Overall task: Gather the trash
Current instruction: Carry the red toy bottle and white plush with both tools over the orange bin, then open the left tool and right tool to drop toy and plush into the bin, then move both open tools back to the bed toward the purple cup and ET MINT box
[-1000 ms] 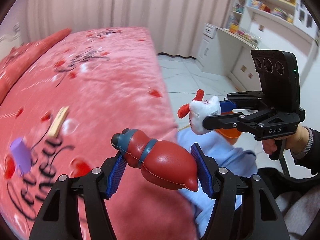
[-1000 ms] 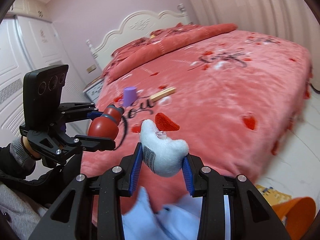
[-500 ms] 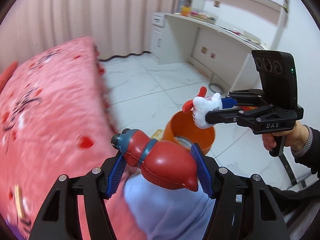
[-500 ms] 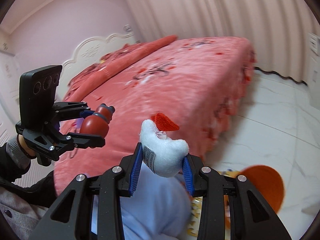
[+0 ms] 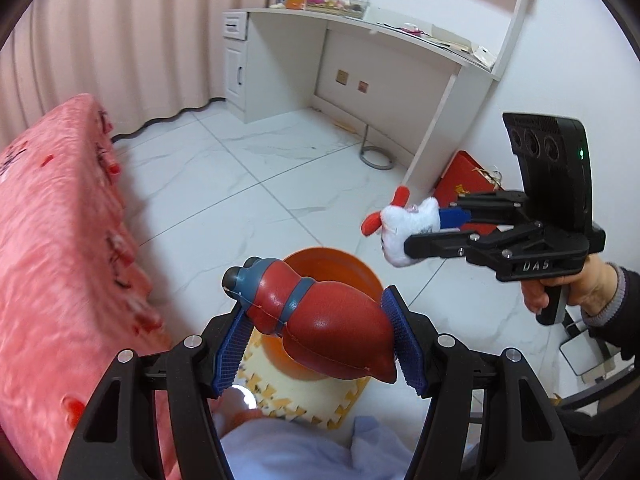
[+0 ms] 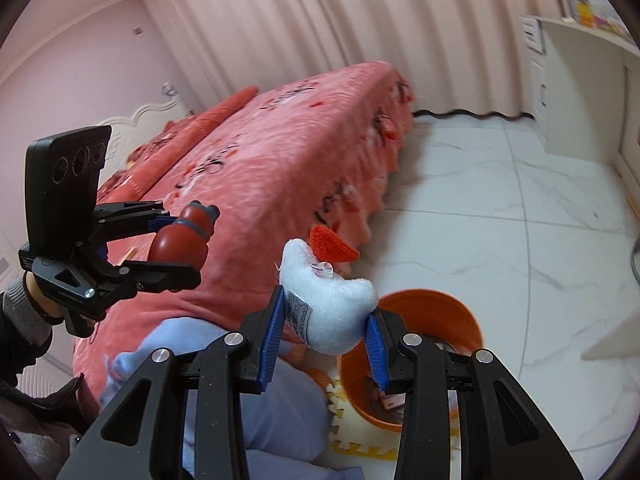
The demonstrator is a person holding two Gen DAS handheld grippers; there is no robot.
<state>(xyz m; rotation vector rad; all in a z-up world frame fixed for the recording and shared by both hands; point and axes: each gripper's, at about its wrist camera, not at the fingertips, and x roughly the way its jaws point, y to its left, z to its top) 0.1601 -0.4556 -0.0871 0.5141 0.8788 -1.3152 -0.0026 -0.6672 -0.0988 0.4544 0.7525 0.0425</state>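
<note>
A: Our left gripper (image 5: 320, 336) pinches the red toy (image 5: 320, 320). The orange bin (image 5: 356, 276) sits just behind it, toward 12 o'clock.

B: Our right gripper (image 6: 326, 330) squeezes the white plush toy (image 6: 324, 296). Only here we see inside the bin (image 6: 452, 308), at 4 o'clock. There we see the desk (image 5: 360, 32).

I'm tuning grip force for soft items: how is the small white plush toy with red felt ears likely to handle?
The small white plush toy with red felt ears bulges between the right gripper pads, so it is probably soft and squashy. It looks light. Fuzzy fabric should resist slipping, and it seems unlikely to break if dropped.
</note>
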